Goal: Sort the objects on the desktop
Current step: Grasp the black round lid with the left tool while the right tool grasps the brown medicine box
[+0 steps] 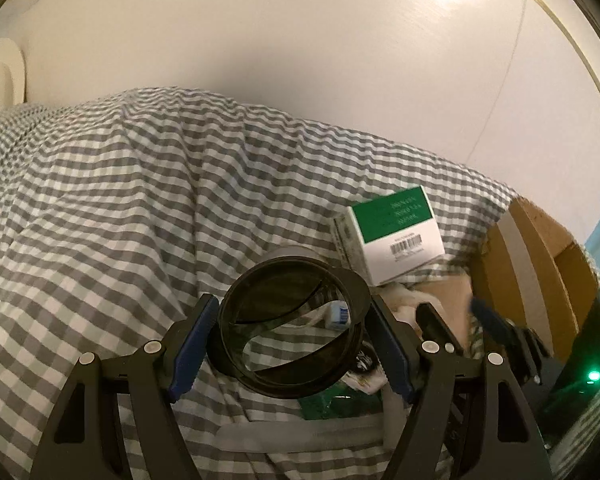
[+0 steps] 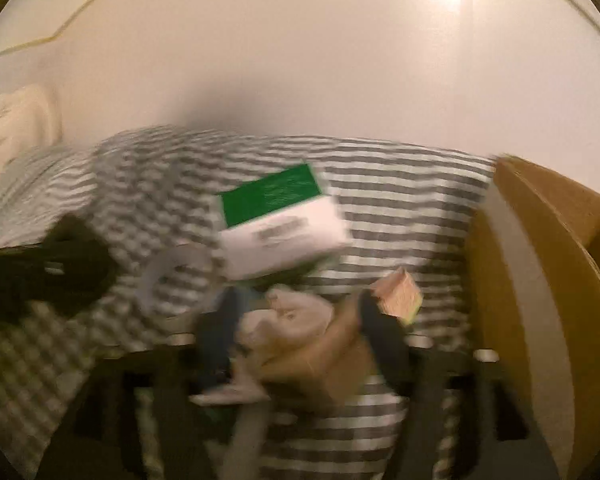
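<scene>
Left jaws clamp a dark translucent ring (image 1: 294,322).

A rumpled grey-and-white checked cloth (image 1: 140,200) covers the surface. On it lie a green-and-white box (image 1: 396,236), far right; a cardboard box (image 1: 540,264) further right; nearer, crumpled paper (image 2: 296,312).

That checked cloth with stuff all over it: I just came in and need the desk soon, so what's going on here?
A person with a handheld gripper in each hand is sorting clutter on the checked cloth. The left gripper is clamped on a dark round ring. The right gripper is blurred, its fingers apart around crumpled beige packaging; whether they grip it is unclear. A green and white box and a cardboard box sit nearby.
</scene>
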Tool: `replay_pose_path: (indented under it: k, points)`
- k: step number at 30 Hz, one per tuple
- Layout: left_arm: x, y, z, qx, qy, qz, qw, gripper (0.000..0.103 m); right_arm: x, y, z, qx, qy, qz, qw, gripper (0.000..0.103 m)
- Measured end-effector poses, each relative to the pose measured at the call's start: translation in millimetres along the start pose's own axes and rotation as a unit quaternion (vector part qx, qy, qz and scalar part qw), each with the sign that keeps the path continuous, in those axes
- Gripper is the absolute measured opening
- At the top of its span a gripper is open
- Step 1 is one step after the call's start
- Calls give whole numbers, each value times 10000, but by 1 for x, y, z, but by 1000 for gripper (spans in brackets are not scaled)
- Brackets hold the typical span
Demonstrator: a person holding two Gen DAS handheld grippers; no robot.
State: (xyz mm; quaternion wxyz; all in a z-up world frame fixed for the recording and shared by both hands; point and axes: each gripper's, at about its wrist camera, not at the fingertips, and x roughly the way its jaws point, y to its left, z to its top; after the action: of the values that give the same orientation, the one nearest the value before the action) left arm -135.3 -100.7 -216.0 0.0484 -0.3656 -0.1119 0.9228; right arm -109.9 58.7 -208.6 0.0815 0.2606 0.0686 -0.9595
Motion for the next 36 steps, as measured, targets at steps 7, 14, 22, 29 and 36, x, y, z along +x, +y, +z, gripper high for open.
replay_pose_path:
  k: [7,14,22,29,36]
  points:
    - [-3,1,0,-41,-7,-88,10000,76,0,-32,-35,1378,862,-161,9866,84]
    - [-4,4,0,-114,-3,-136,9998,76,19,-31,-41,1565,1231,-222,9797,84]
    - [-15,0,2,-12,-175,-105,9998,76,18,-29,-43,1305,1276,-290,9828,81]
    - [-52,-12,10,145,-584,-142,9981,76,-27,-31,-23,1186,761,-196,9898,79]
    - [-89,-21,18,272,-941,-84,9952,76,-57,-33,1,1093,393,-28,9932,78]
